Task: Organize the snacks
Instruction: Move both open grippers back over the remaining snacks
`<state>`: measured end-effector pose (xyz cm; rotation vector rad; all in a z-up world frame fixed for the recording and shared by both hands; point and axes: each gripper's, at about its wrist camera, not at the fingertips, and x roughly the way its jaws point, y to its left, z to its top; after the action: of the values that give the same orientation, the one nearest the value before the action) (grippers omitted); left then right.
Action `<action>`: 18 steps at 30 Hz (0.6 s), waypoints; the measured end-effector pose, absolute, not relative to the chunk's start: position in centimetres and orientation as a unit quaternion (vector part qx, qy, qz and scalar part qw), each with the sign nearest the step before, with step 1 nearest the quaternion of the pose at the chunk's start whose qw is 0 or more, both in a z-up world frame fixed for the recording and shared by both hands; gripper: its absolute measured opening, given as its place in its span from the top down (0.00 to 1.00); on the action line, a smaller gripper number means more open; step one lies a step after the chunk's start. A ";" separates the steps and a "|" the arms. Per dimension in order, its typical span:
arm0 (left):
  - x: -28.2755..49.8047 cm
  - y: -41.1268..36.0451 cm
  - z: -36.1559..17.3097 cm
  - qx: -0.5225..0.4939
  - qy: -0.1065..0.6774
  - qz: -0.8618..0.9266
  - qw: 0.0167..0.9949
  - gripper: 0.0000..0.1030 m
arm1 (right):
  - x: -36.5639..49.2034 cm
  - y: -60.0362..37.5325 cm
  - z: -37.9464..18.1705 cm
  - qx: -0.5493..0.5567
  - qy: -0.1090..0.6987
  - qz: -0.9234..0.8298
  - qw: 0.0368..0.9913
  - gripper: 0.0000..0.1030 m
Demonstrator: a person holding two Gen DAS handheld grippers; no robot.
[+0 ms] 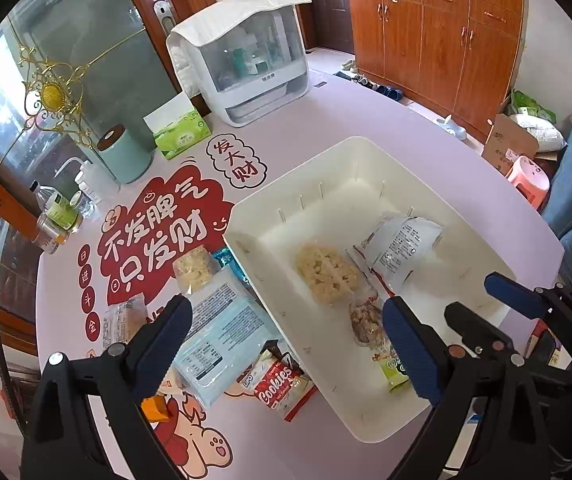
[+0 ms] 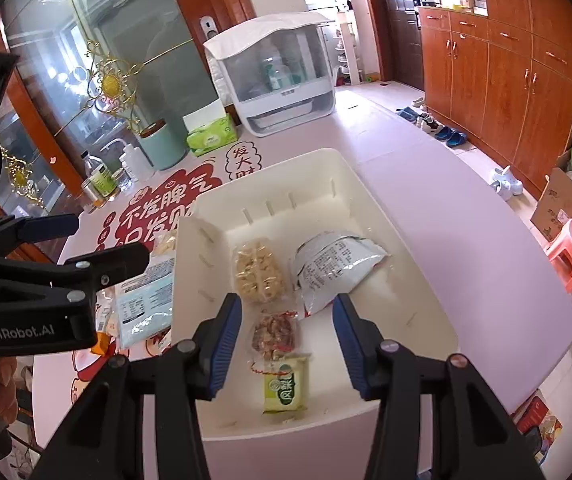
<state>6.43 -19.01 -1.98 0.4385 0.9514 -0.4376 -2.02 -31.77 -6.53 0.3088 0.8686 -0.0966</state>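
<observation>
On the pale lilac table (image 1: 365, 120), a white rectangular plastic bin (image 2: 325, 412) holds four snacks. Right wrist view: clear pack of pale puffed rice cake (image 2: 260, 272) at 11 o'clock of bin centre; silver-white foil pouch with red edge (image 2: 333, 266) at 1 o'clock, just beside it; clear wrapper of brown nut pieces (image 2: 274, 332) below the rice cake, touching a small green-and-yellow packet (image 2: 286, 388) near the bin's front wall.

Right claw (image 2: 286, 342): released, blue-padded fingers (image 2: 226, 344) spread wide, nothing between them; hovers over the nut wrapper and green packet.

Left claw (image 1: 286, 348): released, empty, fingers wide apart, one over the table and one over the bin, straddling the bin's left wall.

Outside the bin, at its 9 o'clock in left wrist view: pale blue flat pack with printed label (image 1: 222, 328), second clear pack of pale crackers (image 1: 196, 266) beyond it, red-and-white "Cookies" bag (image 1: 276, 386) touching the bin wall, small orange packet (image 1: 154, 408) partly hidden by the finger.

Far table edge at 12 o'clock: white lidded storage cabinet (image 1: 246, 64), green tissue pack (image 1: 182, 132), mint cylindrical canister (image 1: 124, 154).
</observation>
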 end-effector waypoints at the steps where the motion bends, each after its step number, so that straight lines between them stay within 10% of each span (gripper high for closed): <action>1: 6.3 -18.9 -1.9 0.206 0.451 -0.207 0.843 0.07 | -2.1 -31.6 -6.5 0.147 0.419 -0.046 0.895 0.53; 18: 4.7 -12.0 -2.4 0.190 0.454 -0.155 0.857 0.07 | -1.4 -27.2 -6.3 0.108 0.435 -0.014 0.894 0.53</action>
<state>4.72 -12.04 -2.41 0.3991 0.9538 -0.3260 -1.38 -27.19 -6.28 0.2230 0.9030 -0.0298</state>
